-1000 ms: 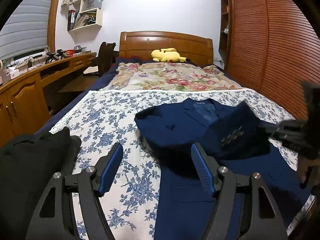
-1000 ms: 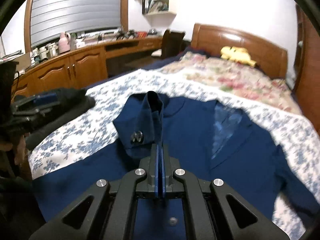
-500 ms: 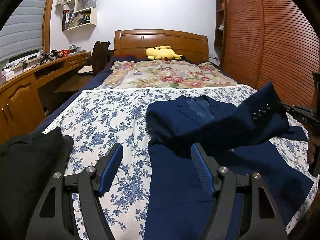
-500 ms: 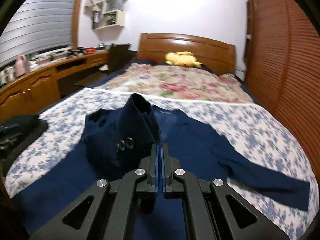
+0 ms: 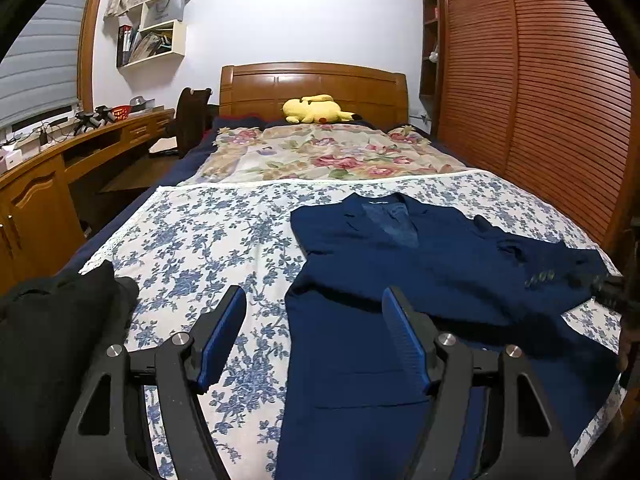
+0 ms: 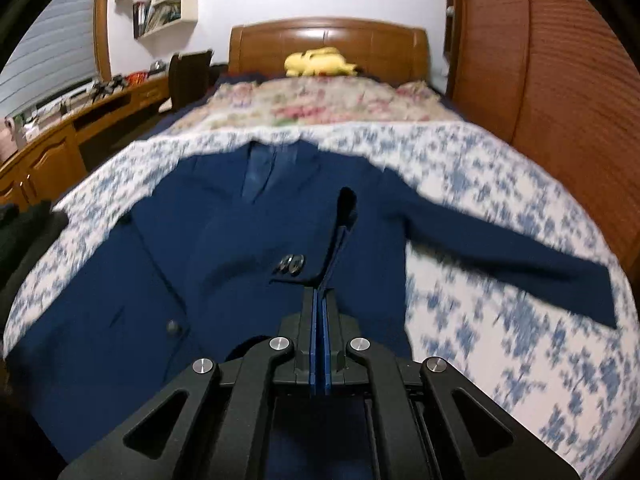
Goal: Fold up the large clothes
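A bedroom: one bed [image 5: 208, 240] with a wooden headboard [image 5: 314, 82] fills the middle, its near half under a blue-flowered white sheet [image 5: 192, 256], its far half under a rose-patterned cover [image 5: 320, 158]. One yellow plush toy [image 5: 314, 109] lies against the headboard. A long wooden counter [image 5: 48, 160] runs along the left wall under a grey blind [image 5: 36, 68], with one dark chair [image 5: 192, 114] at its far end and white wall shelves [image 5: 154, 28] above. Louvred wooden wardrobe doors [image 5: 540, 100] line the right wall.

One navy jacket [image 5: 380, 280] lies flat, front up, on the flowered sheet, right of the bed's middle. One sleeve is stretched out to the side in the right wrist view; the other sleeve [image 6: 248, 264] is folded over the chest. One black garment [image 5: 52, 340] is heaped at the bed's near left corner.

The left gripper [image 5: 314, 334] stands wide apart, empty, above the jacket's left edge. The right gripper [image 6: 319, 300] is pressed together on the folded sleeve's cuff, beside its two visible buttons [image 6: 290, 265].
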Demonstrator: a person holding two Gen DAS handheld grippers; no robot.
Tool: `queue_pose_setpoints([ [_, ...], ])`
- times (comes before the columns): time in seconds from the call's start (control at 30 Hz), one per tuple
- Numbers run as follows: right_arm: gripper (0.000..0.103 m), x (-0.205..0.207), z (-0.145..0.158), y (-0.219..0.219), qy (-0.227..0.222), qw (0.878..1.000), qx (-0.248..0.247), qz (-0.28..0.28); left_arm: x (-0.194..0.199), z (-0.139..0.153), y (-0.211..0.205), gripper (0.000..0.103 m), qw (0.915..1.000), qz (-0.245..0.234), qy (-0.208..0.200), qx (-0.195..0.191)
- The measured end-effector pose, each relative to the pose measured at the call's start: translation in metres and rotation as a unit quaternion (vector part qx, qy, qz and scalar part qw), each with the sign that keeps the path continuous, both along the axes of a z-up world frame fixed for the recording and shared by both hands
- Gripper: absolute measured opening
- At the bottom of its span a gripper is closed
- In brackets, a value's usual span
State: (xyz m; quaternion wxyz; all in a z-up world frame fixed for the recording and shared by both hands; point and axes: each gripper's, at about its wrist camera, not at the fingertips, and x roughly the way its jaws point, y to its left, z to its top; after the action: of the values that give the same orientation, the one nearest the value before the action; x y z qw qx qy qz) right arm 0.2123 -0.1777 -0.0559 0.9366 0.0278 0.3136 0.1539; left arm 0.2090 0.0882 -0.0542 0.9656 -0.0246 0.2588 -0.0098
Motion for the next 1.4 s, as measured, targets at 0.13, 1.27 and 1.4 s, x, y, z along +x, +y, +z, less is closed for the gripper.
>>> queue_pose_setpoints([
  [0.13,0.002,-0.014,-0.009,0.008,0.01,1.0,-0.015,0.009,0.002,0.0,-0.009,0.071,1.0,-0.007,0.0,0.002],
  [1.27,0.044,0.028,-0.03,-0.101,0.062,0.994,-0.057,-0.069,0.027,-0.023,-0.137,0.071,0.9938,-0.107,0.02,-0.026],
  [1.4,0.044,0.029,-0.026,-0.126,0.064,0.992,-0.063,-0.09,0.028,-0.027,-0.149,0.071,0.9927,-0.116,0.022,-0.02],
])
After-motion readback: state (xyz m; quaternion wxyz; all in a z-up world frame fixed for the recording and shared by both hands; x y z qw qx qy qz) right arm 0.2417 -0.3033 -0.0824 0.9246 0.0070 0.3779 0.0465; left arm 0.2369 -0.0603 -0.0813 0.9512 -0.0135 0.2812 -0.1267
